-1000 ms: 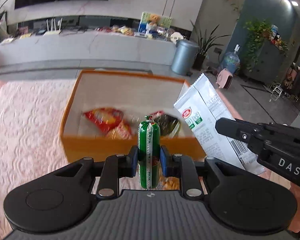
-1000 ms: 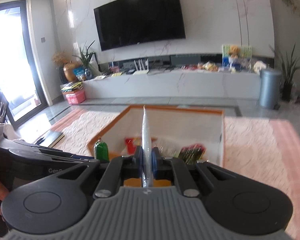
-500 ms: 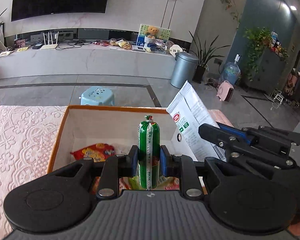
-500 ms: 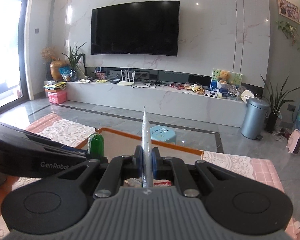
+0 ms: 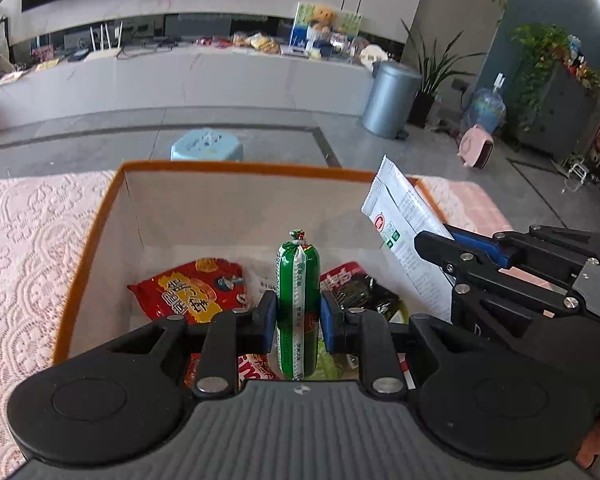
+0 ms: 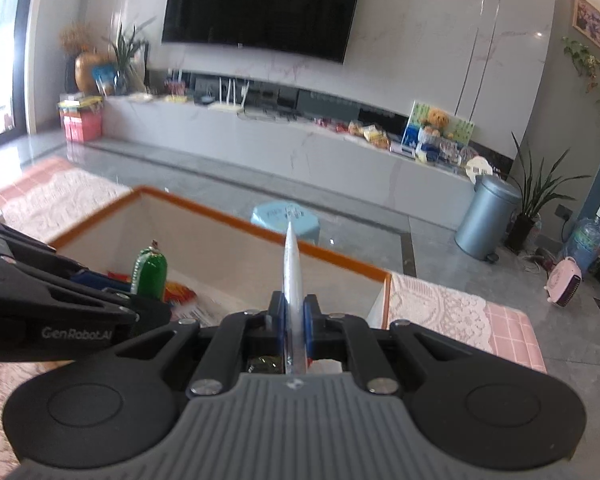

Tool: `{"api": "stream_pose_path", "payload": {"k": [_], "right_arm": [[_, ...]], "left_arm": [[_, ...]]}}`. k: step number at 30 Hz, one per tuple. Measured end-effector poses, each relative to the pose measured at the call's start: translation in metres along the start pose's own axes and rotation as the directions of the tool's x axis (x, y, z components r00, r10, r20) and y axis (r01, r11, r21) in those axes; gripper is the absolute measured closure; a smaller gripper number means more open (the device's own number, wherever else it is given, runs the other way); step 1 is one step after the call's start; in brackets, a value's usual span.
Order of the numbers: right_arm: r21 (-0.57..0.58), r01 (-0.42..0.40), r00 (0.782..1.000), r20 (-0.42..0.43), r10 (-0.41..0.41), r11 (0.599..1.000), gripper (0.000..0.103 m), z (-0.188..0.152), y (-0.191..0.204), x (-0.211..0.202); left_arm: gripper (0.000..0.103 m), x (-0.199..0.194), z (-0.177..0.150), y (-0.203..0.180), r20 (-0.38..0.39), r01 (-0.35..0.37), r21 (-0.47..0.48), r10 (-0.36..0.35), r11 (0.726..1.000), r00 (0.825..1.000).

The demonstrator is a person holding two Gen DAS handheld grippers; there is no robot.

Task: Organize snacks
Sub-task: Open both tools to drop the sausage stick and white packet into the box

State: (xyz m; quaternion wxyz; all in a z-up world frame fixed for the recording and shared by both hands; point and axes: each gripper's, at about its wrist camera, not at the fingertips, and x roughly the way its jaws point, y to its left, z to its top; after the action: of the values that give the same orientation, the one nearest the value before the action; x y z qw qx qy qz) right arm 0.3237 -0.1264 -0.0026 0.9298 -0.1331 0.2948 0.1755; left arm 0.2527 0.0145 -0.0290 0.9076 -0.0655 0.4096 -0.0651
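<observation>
A green sausage (image 5: 298, 304) is being clamped upright by the left gripper (image 5: 298, 316) above the orange box (image 5: 236, 168). A white packet (image 5: 410, 240) is being pinched edge-on by the right gripper (image 6: 295, 326) over the same box.

Both my grippers came forward and down over the orange-rimmed box (image 5: 100, 216) since a second ago. From the left wrist view, the near wall that blocked the view has dropped out of frame, so I now look straight inside: red packet (image 5: 192, 292) and dark packet (image 5: 360, 288) sit on the floor just beyond the green sausage (image 5: 298, 304). The white packet (image 5: 408, 240) went from outside the right wall to over the box's right edge. Right gripper (image 6: 294, 320) rolled: the room now tilts in its view, and the box's far rim sits closer.
</observation>
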Motion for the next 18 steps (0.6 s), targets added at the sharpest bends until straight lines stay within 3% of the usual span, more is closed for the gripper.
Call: {"api": "stream_pose_path", "payload": {"k": [11, 18], "right_arm": [[-0.047, 0.021, 0.989, -0.142, -0.028, 0.999, 0.098, -0.011, -0.003, 0.054], [-0.057, 0.037, 0.965, -0.258, -0.051, 0.998, 0.097, -0.019, -0.001, 0.075]], "left_arm": [[0.079, 0.028, 0.005, 0.011, -0.107, -0.019, -0.008, 0.018, 1.000, 0.994], [0.078, 0.034, 0.005, 0.007, -0.155, -0.031, 0.026, 0.035, 0.999, 0.987]]}}
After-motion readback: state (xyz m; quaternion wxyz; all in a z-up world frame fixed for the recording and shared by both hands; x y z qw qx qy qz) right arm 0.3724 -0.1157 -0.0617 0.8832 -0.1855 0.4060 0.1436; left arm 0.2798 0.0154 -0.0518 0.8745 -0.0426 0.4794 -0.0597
